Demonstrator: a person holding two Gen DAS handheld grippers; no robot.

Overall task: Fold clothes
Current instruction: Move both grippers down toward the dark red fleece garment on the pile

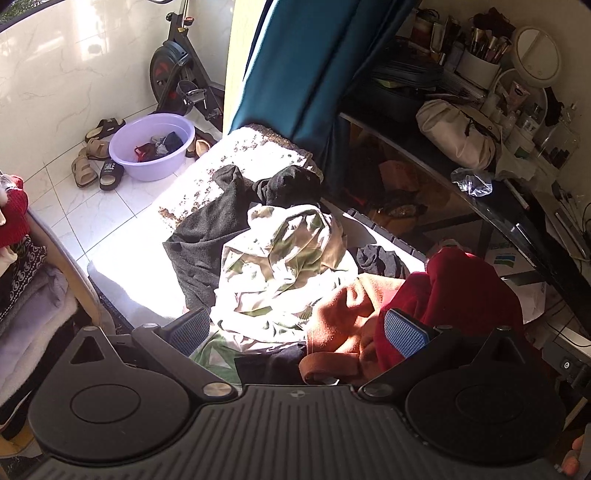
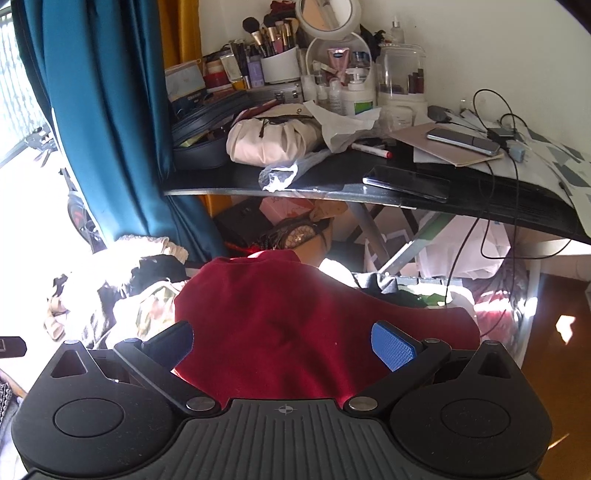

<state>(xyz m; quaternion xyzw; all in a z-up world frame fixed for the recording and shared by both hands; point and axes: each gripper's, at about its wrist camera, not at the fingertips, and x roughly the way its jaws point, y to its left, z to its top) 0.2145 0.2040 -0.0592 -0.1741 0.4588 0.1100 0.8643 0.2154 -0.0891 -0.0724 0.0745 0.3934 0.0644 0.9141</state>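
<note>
My left gripper (image 1: 299, 332) stands wide open with nothing between its blue pads; it hangs over the heap of clothes, its right pad just against the fold of the dark red garment (image 1: 458, 291). My right gripper (image 2: 282, 343) is spread just as wide and empty too, and the same dark red garment (image 2: 280, 332) fills the whole gap between its fingers, lying below them; I cannot tell whether the pads touch the cloth.

Only the left wrist view shows the rest of the heap. Just left of the red garment lies an orange-brown piece (image 1: 340, 314), touching it, and beyond that a crumpled white and green patterned garment (image 1: 280, 266). Farther from the red garment, a dark grey coat (image 1: 207, 236) spreads over the sunlit bed (image 1: 207, 170), with a black knit piece (image 1: 288, 184) at its far end. Past the bed, on the tiled floor, that view also shows a lilac basin (image 1: 151, 147) with small clothes in it, sandals (image 1: 92, 162) beside it, and an exercise bike (image 1: 173, 70) behind.

The right wrist view gives the cluttered black table (image 2: 332, 181) beyond the red garment more plainly: a round mirror (image 2: 325, 16), a cup of makeup brushes (image 2: 277, 55), a cream pouch (image 2: 273, 140), and two phones (image 2: 406, 182). The teal curtain (image 2: 103, 110) hangs left of the table in both views.
</note>
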